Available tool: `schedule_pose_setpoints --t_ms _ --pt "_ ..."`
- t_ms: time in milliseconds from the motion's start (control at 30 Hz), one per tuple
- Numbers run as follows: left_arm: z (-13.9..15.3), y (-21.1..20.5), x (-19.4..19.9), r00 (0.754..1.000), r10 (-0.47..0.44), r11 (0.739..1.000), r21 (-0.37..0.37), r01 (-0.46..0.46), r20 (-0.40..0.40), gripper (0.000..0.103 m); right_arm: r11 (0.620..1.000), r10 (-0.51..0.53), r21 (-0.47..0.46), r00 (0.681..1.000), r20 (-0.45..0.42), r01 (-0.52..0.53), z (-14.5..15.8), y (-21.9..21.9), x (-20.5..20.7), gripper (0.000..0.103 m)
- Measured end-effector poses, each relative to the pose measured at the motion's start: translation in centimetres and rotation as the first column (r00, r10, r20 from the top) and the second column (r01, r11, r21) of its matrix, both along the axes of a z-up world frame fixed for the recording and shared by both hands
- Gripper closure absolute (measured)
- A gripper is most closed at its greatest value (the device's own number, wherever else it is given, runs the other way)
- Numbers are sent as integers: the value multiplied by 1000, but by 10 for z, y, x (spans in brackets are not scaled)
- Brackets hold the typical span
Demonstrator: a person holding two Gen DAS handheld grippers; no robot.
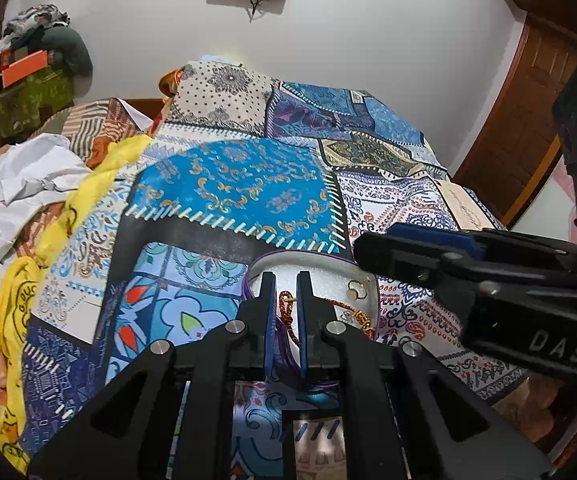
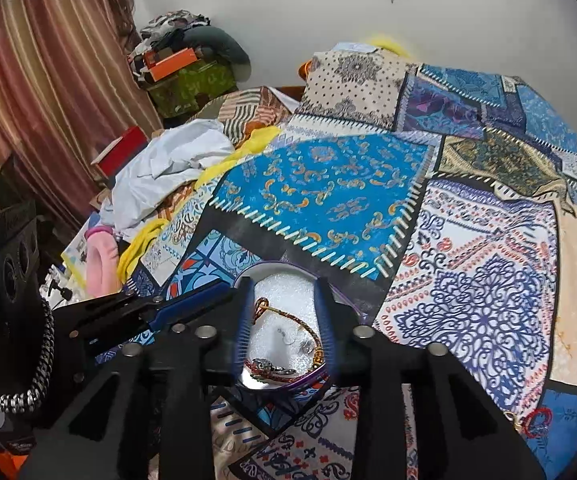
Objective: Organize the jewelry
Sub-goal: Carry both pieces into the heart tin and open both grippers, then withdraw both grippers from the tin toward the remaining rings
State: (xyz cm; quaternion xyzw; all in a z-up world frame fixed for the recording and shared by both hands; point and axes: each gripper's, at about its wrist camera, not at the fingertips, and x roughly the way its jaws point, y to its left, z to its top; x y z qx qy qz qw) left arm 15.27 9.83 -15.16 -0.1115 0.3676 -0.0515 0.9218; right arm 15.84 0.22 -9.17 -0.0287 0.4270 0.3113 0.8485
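A round white jewelry box (image 1: pixel 320 276) with a purple rim is being carried by the patchwork bedspread (image 1: pixel 232 184), close to the bed's near edge, and both grippers are being held over it. The left gripper (image 1: pixel 286 284) is being kept with its fingers narrowly parted, and a reddish-brown beaded cord (image 1: pixel 286 312) with a small gold hook is being seen in the gap between them; whether the pads are actually pressing it cannot be told. Further jewelry is being held inside the box: a gold ring or earring (image 1: pixel 357 290) on the white foam toward the far right wall, and a gold chain (image 1: pixel 362 320) beside the left gripper's right finger. In the right wrist view the right gripper (image 2: pixel 284 312) is being held wide open, its two fingers being spread across the box (image 2: pixel 280 280) so that the foam lining is framed between them. A gold and red twisted bracelet (image 2: pixel 288 318) is being shown curving across the foam, and a jewelled piece (image 2: pixel 266 368) is being shown lying against the box's near wall. The right gripper's black body marked DAS is being seen reaching in from the right side of the left view. A small red ornament (image 2: pixel 536 420) is lying on the bedspread near its right edge, well apart from the box. Crumpled white and yellow cloths (image 2: pixel 176 160) are being piled along the bed's left edge.
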Motion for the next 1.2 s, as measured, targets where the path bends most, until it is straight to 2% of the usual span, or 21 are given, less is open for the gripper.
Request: schedule_pose_setpoints --t_ms 333,600,667,767,967,1200 --pt "29 -8 -14 999 5 999 33 -7 43 95 997 -76 8 994 80 76 28 -31 -8 74" --pt "53 -31 -23 996 -24 997 69 19 81 81 990 -143 0 980 138 144 44 -64 -22 74" --pt "57 -39 -24 996 -32 997 80 26 85 72 987 -159 -5 975 152 162 47 -74 -25 74" --pt "63 -55 -25 995 -50 994 101 41 90 66 982 -182 -10 969 169 187 50 -88 -28 73" --pt "67 -82 -20 993 -78 991 117 68 88 60 972 -230 4 956 184 233 54 -121 -32 72" --pt "59 -119 -6 990 -131 984 127 123 54 59 957 -286 -4 941 183 292 51 -162 -33 72"
